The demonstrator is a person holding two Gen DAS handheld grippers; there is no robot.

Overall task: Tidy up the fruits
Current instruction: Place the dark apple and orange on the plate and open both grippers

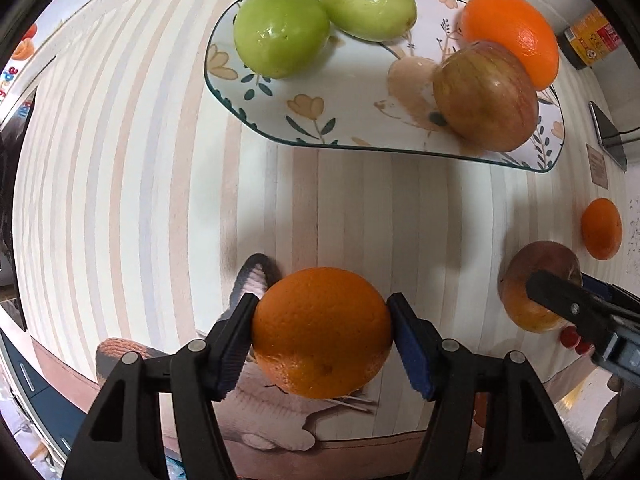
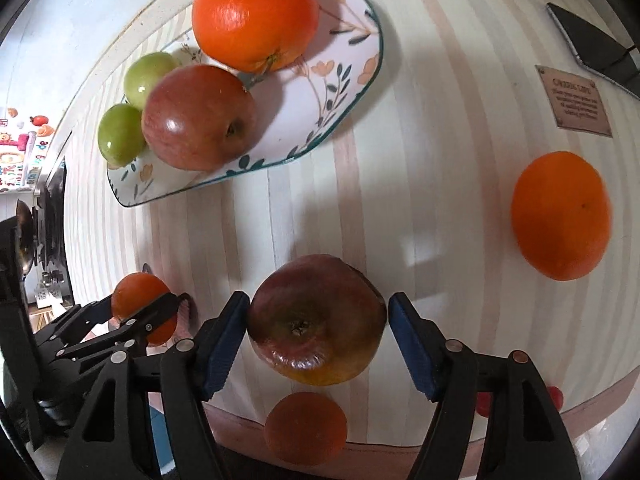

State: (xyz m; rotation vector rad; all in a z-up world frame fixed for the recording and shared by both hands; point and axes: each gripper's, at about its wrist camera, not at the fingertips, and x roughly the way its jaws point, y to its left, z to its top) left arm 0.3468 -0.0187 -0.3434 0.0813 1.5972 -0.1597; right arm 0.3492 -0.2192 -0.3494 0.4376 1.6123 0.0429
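The fingers of the left gripper (image 1: 322, 334) pinch an orange (image 1: 322, 332) from both sides, their blue pads pressed against its skin, and it sits just above the striped cloth (image 1: 120, 160) near the table's front edge. The right gripper (image 2: 318, 334) brackets a dark red apple (image 2: 316, 320): its left pad touches the fruit, while a thin gap shows at the right pad, so the fingers are spread around it rather than clamped. That apple rests on the cloth, stem end toward the camera. Farther back lies a flowered plate (image 1: 280, 112) holding two green fruits (image 1: 280, 30), a second apple (image 1: 484, 96) and another orange (image 1: 512, 36), the last two touching each other. A loose orange (image 2: 560, 216) sits on the cloth well to the right of the dark apple. A small tan label (image 2: 574, 100) lies on the cloth behind it.
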